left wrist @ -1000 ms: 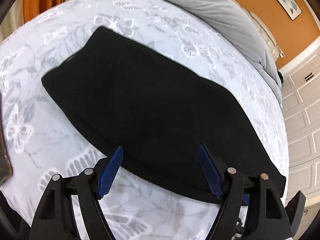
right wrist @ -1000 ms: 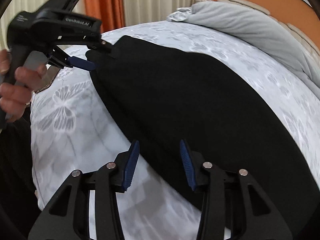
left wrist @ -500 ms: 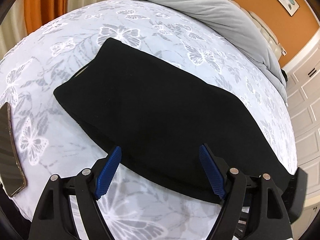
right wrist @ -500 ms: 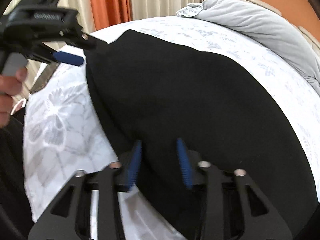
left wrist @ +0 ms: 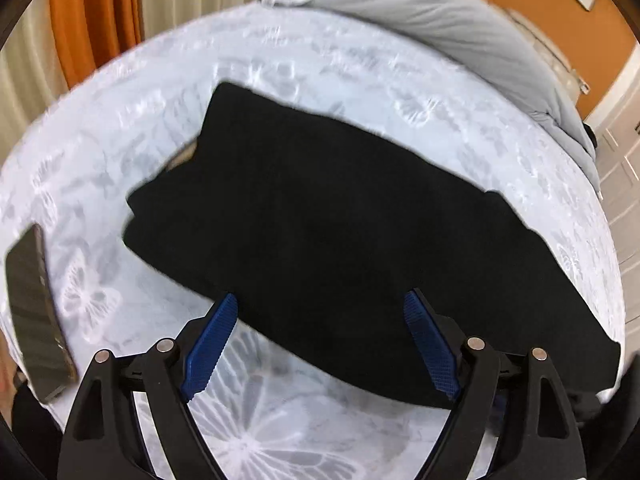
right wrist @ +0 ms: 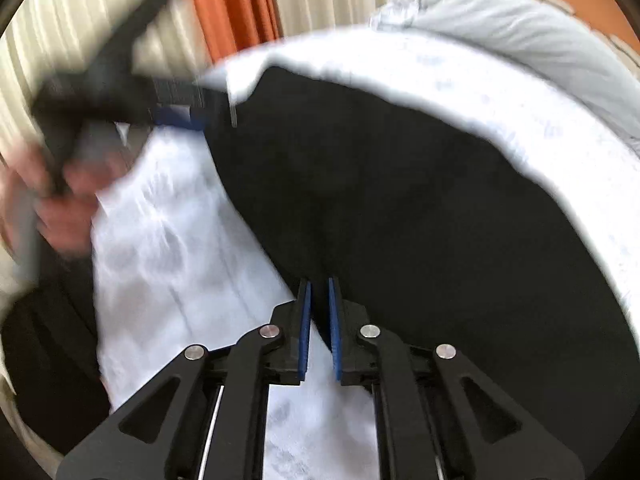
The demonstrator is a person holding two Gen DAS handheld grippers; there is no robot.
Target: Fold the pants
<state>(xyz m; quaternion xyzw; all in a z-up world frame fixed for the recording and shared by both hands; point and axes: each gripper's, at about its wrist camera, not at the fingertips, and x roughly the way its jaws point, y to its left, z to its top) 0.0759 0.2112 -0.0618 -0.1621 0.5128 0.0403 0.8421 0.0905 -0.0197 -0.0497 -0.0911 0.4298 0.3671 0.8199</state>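
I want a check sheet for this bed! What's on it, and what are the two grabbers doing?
Surface: bed with a white butterfly-print cover, lightly wrinkled.
Job's things: black pants lying flat across the cover, long and already narrowed.
Clutter: dark flat phone by the bed's edge; rolled grey duvet at the far side.
Grippers: left gripper has just been opening, jaws wide over the pants' near edge, not pressing them. Right gripper has just been closing, pads nearly together on the pants' edge, black cloth between them.
Cables: nothing seen.
Surroundings: orange and cream curtains, orange wall, white panelled doors.
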